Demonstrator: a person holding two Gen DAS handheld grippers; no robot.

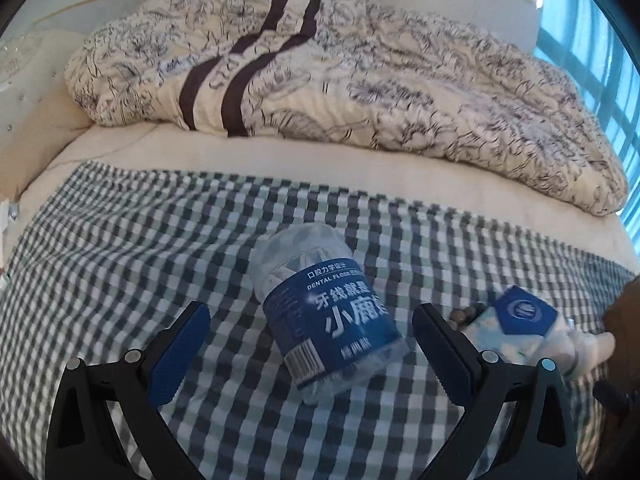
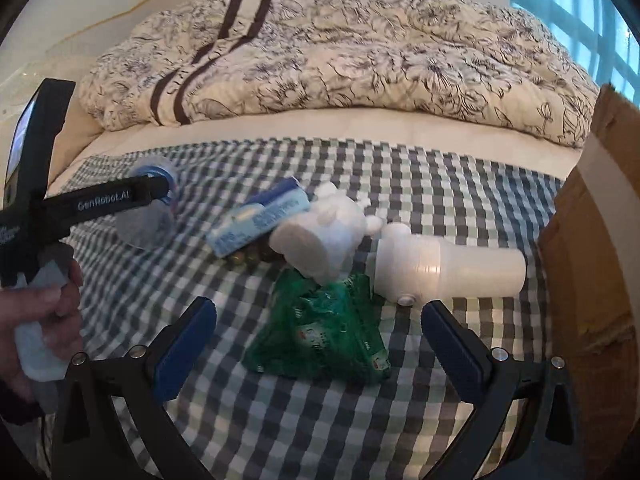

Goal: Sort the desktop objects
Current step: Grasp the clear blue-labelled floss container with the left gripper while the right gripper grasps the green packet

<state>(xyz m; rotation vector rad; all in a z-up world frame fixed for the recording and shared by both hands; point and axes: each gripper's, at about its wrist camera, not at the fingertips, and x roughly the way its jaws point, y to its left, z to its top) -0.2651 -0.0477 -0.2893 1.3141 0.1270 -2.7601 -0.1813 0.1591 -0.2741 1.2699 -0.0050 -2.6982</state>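
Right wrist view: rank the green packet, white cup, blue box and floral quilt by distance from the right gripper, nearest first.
1. Green packet: between the right gripper fingers.
2. White cup: lying ahead, right.
3. Blue box: farther, left.
4. Floral quilt: far back.

The beads [image 2: 250,257] are showing only as a few dark rounds under the blue box [image 2: 260,220], the rest hidden. The toy [image 2: 320,236] is covering the green packet's [image 2: 320,332] top corner. The left tool's finger is crossing the jar [image 2: 150,216], which is blurring. The cardboard box [image 2: 592,240] is running off the right edge.
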